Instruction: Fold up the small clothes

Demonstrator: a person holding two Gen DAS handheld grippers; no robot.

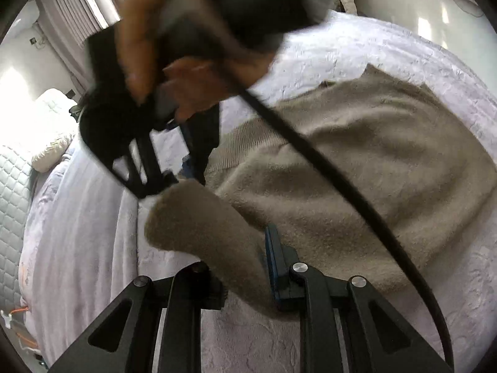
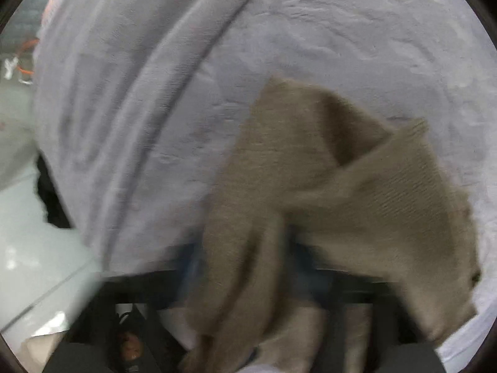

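A fuzzy beige sweater (image 1: 357, 168) lies spread on the pale lilac bedspread (image 1: 372, 46). My left gripper (image 1: 245, 267) is shut on a raised fold of the sweater's edge, near the blue finger pad (image 1: 275, 258). The right gripper (image 1: 174, 168), held by a hand (image 1: 146, 40), reaches in from the upper left in the left wrist view, its tips at the sweater's ribbed hem. In the blurred right wrist view the right gripper (image 2: 245, 267) is shut on bunched sweater cloth (image 2: 341, 192), which hides its fingers.
A black cable (image 1: 341, 183) runs diagonally over the sweater. A white pillow (image 1: 52, 130) and quilted headboard (image 1: 12, 192) are at the left. Curtains (image 1: 74, 9) hang at the back. The bed's edge and pale floor (image 2: 37, 248) show at the left in the right wrist view.
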